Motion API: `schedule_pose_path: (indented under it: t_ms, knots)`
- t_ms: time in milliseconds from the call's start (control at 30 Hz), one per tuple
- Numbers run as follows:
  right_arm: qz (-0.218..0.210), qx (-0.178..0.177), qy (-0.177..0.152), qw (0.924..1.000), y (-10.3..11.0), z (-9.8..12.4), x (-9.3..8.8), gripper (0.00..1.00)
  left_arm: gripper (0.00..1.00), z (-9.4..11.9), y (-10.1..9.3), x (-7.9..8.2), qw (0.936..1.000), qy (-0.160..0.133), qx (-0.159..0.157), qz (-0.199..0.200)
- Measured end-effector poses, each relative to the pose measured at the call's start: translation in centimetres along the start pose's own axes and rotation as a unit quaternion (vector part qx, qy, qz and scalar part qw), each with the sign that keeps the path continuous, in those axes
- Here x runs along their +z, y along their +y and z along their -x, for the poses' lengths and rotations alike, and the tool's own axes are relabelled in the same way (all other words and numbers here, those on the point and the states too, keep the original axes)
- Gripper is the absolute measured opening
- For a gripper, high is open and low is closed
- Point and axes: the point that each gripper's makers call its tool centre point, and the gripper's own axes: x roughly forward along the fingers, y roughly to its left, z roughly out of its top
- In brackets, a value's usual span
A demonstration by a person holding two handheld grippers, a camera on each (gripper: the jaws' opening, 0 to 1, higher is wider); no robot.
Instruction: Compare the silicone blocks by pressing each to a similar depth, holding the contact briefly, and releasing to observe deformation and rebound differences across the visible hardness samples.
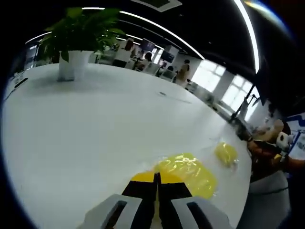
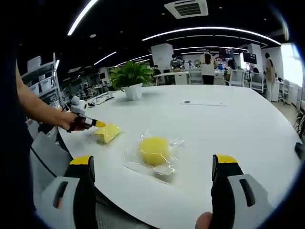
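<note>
While the left claw (image 1: 156, 188) sits clenched at the bottom centre of the left gripper view, its yellow tips meet against a flat yellow silicone block (image 1: 188, 174) in clear wrap on the white worktop (image 1: 95, 133). Right of it lies a round yellow silicone block (image 1: 226, 153). Seen in the right gripper view, the right claw (image 2: 155, 169) hangs released at the lower edge, with the round block between its jaws farther off. A potted plant (image 2: 131, 78) stands upper left of centre.

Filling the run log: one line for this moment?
left gripper: shut, tip on bagged yellow silicone block | right gripper: open, facing round yellow bagged block | white table
</note>
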Motion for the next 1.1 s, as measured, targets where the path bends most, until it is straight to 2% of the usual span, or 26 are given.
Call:
schedule_pose_path:
  t_ms: [133,167,200,367,433,500,600,767,933,1100]
  knots:
    - [-0.003,0.003,0.000,1.0000,0.2,-0.1,0.0,0.96,0.05,0.1,0.2,0.1,0.9995,-0.003,0.009,0.031]
    - [-0.003,0.004,0.000,1.0000,0.2,-0.2,0.0,0.96,0.10,0.3,0.5,0.0,0.9996,-0.005,0.012,0.024]
    - [-0.004,0.004,0.000,1.0000,0.2,-0.2,0.1,0.96,0.17,0.5,1.2,0.2,0.9994,-0.011,0.029,0.014]
    - [-0.005,0.004,0.000,1.0000,0.2,-0.2,0.1,0.96,0.37,1.6,2.2,0.9,0.9979,-0.038,0.038,0.037]
    - [-0.003,0.002,0.001,1.0000,0.1,-0.2,0.1,0.96,0.52,2.1,2.5,1.5,0.9963,-0.056,0.038,0.054]
    - [-0.003,-0.002,0.004,1.0000,-0.2,-0.2,0.0,0.96,0.68,2.6,2.9,2.3,0.9957,-0.074,0.048,0.029]
    - [-0.008,-0.002,0.001,1.0000,-0.3,-0.3,0.1,0.96,0.81,3.1,2.8,2.6,0.9955,-0.078,0.048,0.025]
    - [-0.018,-0.007,-0.001,0.9998,-1.2,-0.3,0.4,0.96,0.87,4.2,1.8,3.8,0.9956,-0.085,0.040,-0.003]
    - [-0.021,-0.008,-0.001,0.9997,-1.9,-0.5,0.7,0.96,1.00,5.2,1.1,4.4,0.9954,-0.087,0.040,-0.011]
    - [-0.030,-0.008,0.006,0.9995,-2.4,-0.8,0.9,0.96,1.00,6.3,-0.2,4.3,0.9951,-0.087,0.032,-0.035]
